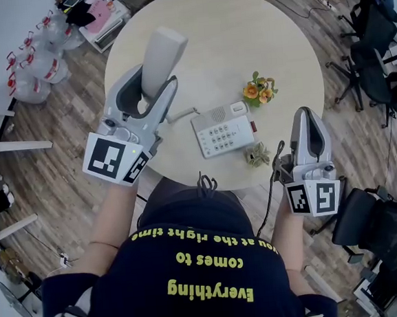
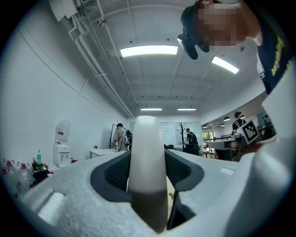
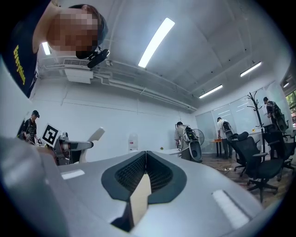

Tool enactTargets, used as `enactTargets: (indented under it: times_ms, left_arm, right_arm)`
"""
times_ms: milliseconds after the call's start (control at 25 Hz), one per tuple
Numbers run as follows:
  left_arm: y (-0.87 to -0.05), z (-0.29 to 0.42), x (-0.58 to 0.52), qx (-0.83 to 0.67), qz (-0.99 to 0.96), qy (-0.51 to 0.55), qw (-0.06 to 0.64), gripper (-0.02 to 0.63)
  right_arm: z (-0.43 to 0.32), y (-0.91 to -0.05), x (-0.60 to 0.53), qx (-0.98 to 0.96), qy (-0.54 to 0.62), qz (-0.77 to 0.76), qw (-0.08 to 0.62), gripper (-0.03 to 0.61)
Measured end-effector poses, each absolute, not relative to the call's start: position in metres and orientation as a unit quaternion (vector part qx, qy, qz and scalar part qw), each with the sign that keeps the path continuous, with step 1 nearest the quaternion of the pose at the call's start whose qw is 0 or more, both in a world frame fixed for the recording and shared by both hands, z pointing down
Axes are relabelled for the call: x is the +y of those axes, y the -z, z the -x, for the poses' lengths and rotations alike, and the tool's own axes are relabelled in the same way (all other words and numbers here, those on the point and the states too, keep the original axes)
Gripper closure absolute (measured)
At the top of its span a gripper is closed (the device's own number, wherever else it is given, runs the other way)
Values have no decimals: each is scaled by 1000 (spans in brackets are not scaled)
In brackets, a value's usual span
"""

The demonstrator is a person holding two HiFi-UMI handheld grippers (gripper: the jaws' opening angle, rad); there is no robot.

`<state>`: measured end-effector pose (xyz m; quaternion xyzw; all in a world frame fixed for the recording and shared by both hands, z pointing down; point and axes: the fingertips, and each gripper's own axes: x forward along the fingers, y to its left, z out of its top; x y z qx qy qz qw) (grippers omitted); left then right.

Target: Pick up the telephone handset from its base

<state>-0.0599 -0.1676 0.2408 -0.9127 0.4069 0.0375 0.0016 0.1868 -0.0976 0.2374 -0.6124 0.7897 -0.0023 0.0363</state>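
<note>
The white telephone handset (image 1: 163,57) stands up between the jaws of my left gripper (image 1: 152,89), which is shut on it above the left part of the round table (image 1: 201,30). Seen from the left gripper view, the handset (image 2: 147,157) fills the gap between the dark pads (image 2: 115,173). Its grey base (image 1: 222,130) with the keypad lies on the table near the front edge, and a cord (image 1: 182,112) runs off its left side. My right gripper (image 1: 307,114) hovers at the table's right front edge, shut on nothing; its closed tips (image 3: 145,178) meet.
A small pot of orange flowers (image 1: 259,90) stands behind the base, and a small pale ornament (image 1: 257,155) lies in front of it. Black office chairs (image 1: 371,36) stand to the right. Water bottles (image 1: 34,62) crowd the floor at the upper left.
</note>
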Motion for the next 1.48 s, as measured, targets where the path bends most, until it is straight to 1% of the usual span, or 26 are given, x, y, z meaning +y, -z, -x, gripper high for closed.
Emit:
enactTargets:
  times_ms: [40, 1480]
  left_arm:
    - [-240, 60, -167, 407, 913, -38, 1, 394]
    - [-236, 70, -155, 411, 911, -40, 3, 394]
  right_arm:
    - [-186, -237, -97, 790, 1, 612, 35, 566]
    - [-173, -234, -90, 789, -16, 613, 31, 568]
